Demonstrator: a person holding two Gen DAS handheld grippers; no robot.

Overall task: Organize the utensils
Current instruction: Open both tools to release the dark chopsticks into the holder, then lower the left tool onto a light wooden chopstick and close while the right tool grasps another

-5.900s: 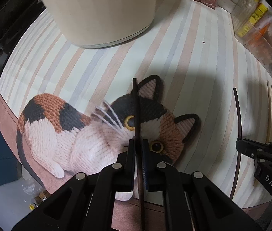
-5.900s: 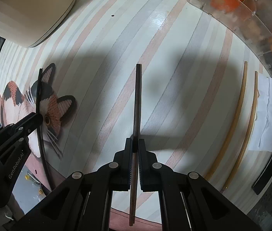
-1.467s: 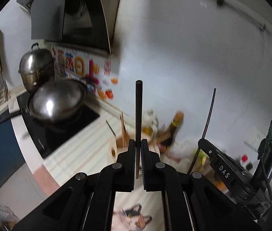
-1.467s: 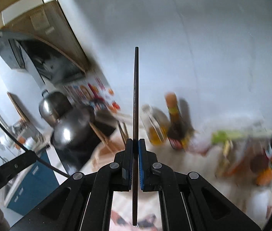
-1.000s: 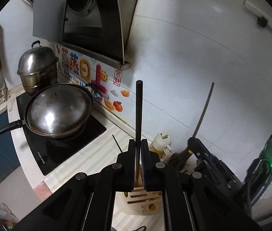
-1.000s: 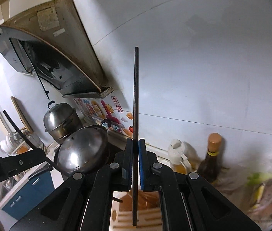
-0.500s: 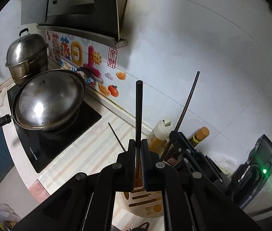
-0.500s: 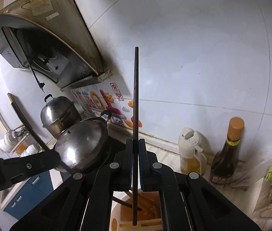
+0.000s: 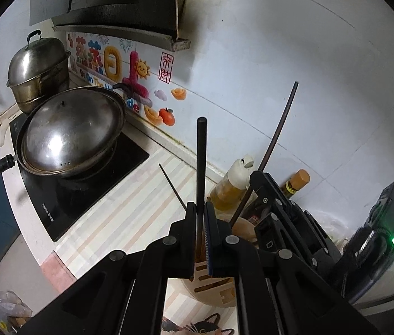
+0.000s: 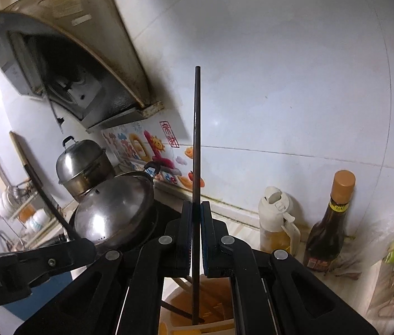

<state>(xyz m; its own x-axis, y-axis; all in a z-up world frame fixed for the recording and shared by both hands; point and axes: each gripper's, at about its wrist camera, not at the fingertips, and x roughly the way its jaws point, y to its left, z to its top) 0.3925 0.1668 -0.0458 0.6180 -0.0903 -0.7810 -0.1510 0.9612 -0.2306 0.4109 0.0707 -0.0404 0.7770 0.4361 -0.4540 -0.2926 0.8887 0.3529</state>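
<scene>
Chopsticks are in both tongs. The left gripper is pinched tight on a dark chopstick that stands straight up between its pads. The right gripper is pinched tight on a thin chopstick the same way. The low end of the thin chopstick reaches down into the wooden holder under the right tongs.

In the left view the holder sits just below the left tongs, with slots in its top. Another stick pokes up to the left of the pads. The right tongs stand close on the right side.

Past the tongs stand an oil bottle and a brown bottle by the wall. A shiny pan with a lid sits on the black stove, far left of the tongs.

Only the left view shows the cat mat low down. Only the right view shows inside the holder. The two tongs are close together over it, so there is little room between them.
</scene>
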